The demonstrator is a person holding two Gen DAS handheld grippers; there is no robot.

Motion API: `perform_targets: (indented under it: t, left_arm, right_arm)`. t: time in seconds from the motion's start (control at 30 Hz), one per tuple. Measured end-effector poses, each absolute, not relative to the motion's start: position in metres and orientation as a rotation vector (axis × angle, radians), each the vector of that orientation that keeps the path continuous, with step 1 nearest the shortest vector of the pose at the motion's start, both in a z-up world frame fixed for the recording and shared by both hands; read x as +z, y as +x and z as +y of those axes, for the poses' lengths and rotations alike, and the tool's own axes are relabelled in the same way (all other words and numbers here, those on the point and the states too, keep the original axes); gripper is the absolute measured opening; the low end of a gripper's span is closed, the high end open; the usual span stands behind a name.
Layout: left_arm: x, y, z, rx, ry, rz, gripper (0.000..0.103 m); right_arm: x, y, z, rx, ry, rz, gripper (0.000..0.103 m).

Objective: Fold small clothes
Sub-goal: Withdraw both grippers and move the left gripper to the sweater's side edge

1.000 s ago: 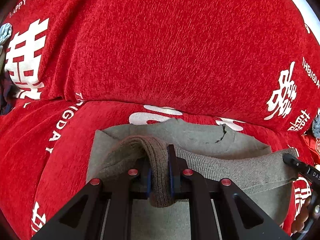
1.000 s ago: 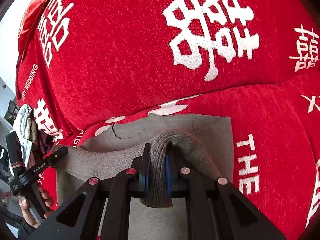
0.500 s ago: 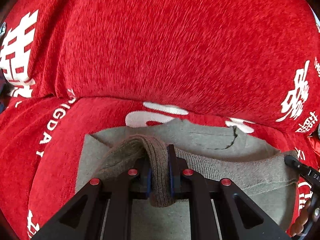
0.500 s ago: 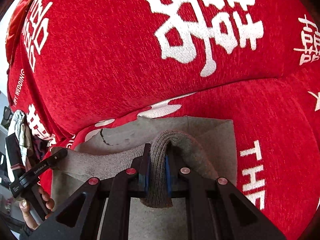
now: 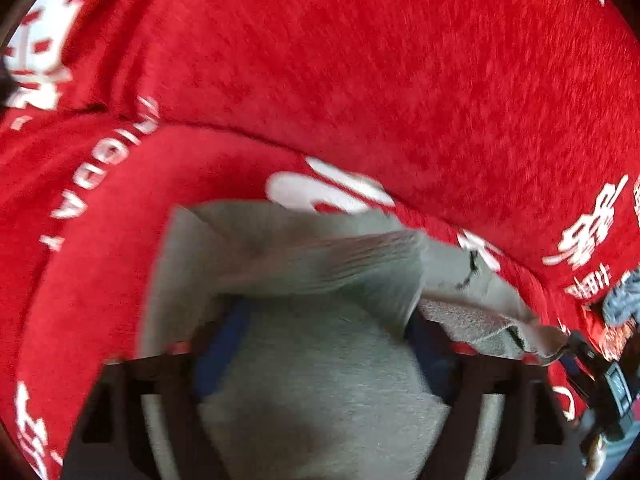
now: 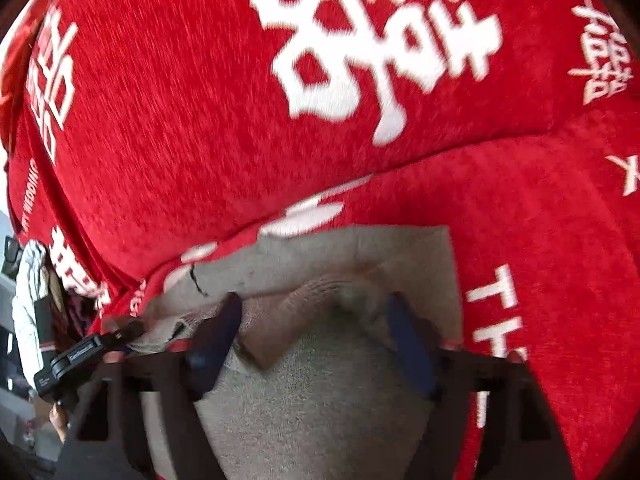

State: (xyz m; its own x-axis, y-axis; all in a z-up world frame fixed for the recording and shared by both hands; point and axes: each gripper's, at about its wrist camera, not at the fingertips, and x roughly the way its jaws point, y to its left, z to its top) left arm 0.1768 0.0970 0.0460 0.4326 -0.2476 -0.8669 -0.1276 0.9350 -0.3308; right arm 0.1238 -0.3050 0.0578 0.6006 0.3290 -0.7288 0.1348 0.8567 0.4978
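Observation:
A small grey knit garment (image 5: 320,380) lies on the red sofa seat, its ribbed hem (image 5: 332,264) folded up toward the collar end. My left gripper (image 5: 324,344) is open just above the garment, with the hem loose between the spread jaws. In the right wrist view the same garment (image 6: 312,400) lies under my right gripper (image 6: 316,340), which is also open, with the ribbed edge (image 6: 320,292) dropped between its jaws. Each gripper shows at the edge of the other's view: the right one (image 5: 592,364), the left one (image 6: 92,348). Both views are motion-blurred.
The red sofa cover with white lettering fills both views; its backrest (image 5: 360,60) rises right behind the garment. A pile of other clothes (image 6: 32,300) sits at the far left of the right wrist view. Blue-grey cloth (image 5: 624,300) lies at the right edge.
Both grippers were shut on the ribbed hem and held it up. Now both have opened and the hem has dropped onto the garment near the backrest.

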Motion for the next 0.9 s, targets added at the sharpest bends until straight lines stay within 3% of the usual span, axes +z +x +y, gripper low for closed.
perform_targets:
  t: [0.23,0.43,0.6,0.9]
  left_arm:
    - [0.066,0.156,0.095,-0.177,-0.345,1.063,0.087]
    - [0.051,0.175,0.055,-0.193,-0.158,1.104,0.087]
    - [0.019,0.192,0.075,-0.116,-0.189,1.171,0.087]
    - [0.038,0.151,0.085,-0.100,-0.130,1.075,0.087]
  right_arm:
    - [0.062,0.112,-0.295,0.212,0.483,0.936,0.079]
    - [0.047,0.135,-0.274,0.237,0.390,1.001,0.079]
    - [0.021,0.148,-0.292,0.146,0.387,1.057,0.078]
    - [0.039,0.118,-0.298,0.062,0.366,0.983,0.078]
